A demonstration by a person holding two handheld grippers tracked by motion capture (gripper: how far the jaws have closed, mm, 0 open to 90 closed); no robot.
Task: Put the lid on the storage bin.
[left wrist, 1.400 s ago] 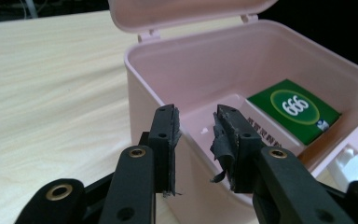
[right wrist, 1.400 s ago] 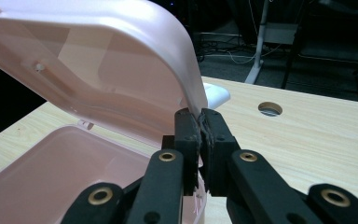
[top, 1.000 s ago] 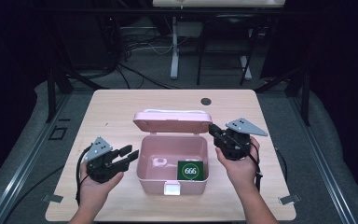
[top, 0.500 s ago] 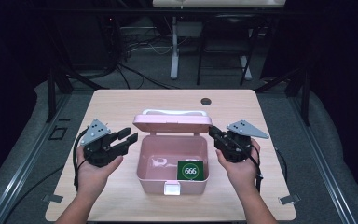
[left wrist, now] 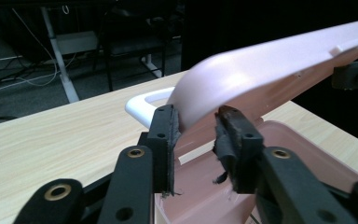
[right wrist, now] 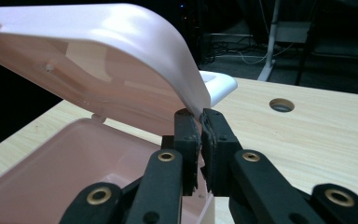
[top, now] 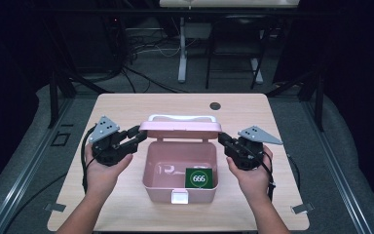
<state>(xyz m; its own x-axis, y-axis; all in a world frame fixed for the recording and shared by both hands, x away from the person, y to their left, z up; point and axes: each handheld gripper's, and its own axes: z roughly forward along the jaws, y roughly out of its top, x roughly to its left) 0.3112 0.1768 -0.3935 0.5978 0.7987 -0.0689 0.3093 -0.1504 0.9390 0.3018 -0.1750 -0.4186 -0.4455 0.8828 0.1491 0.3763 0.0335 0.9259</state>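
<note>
Tabletop [top: 126, 105] centre: right claw [right wrist: 200, 122] pinches pink lid [top: 184, 128]; left claw [left wrist: 196, 128] spread around its corner. Risk: one-sided grip slips, lid drops.

A pale pink plastic box [top: 179, 168] sits mid-table, its hinged lid [top: 184, 127] half raised, a green "666" card [top: 199, 178] lying inside

The left gripper [top: 135, 136] has moved from beside the box's [top: 180, 165] near left corner toward twelve o'clock, up to the left end of the lid [top: 184, 127], jaws apart around its edge. The lid has tipped forward toward six o'clock, lying lower over the box than a second ago, its white handle [top: 182, 117] now showing above it
</note>
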